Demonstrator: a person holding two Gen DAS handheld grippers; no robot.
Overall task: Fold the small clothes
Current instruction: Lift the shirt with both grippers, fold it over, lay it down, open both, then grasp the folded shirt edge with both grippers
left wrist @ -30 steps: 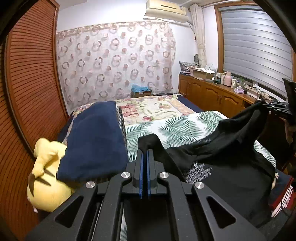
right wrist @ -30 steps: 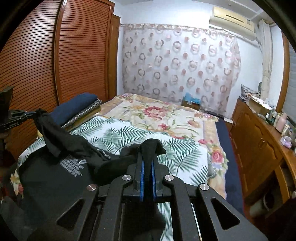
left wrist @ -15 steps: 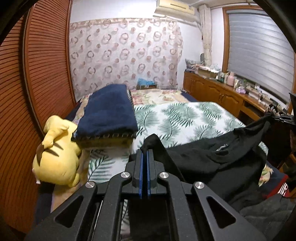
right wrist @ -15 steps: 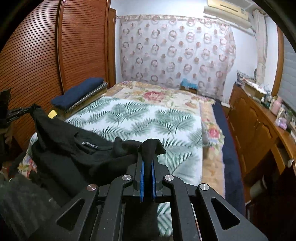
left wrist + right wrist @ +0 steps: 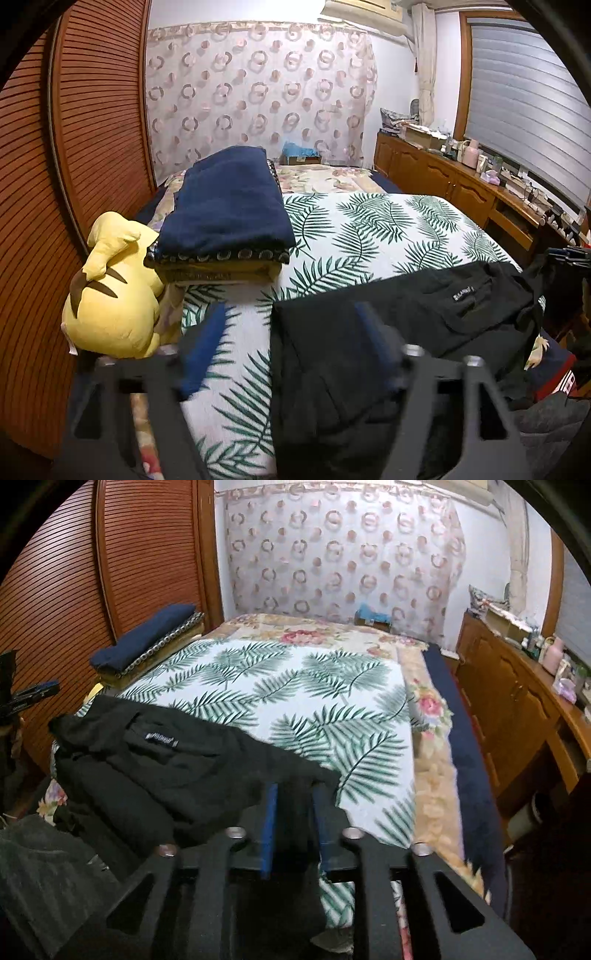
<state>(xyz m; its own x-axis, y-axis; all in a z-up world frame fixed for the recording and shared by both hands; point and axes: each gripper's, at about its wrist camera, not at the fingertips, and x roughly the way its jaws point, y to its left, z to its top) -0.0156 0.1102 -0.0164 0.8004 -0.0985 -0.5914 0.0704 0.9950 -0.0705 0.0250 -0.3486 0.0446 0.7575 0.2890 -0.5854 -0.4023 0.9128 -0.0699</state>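
Since a second ago we lower the black garment (image 5: 436,321) onto the palm-print bedspread (image 5: 369,229) at lower frame and both claws, left gripper (image 5: 291,350) and right gripper (image 5: 293,823), are opening off it, so cloth snagging on a pad could drag the fold askew.

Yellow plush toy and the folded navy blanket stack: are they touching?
Touching. The left wrist view shows the yellow plush toy pressed against the near corner of the folded navy blanket stack, with no gap between them.
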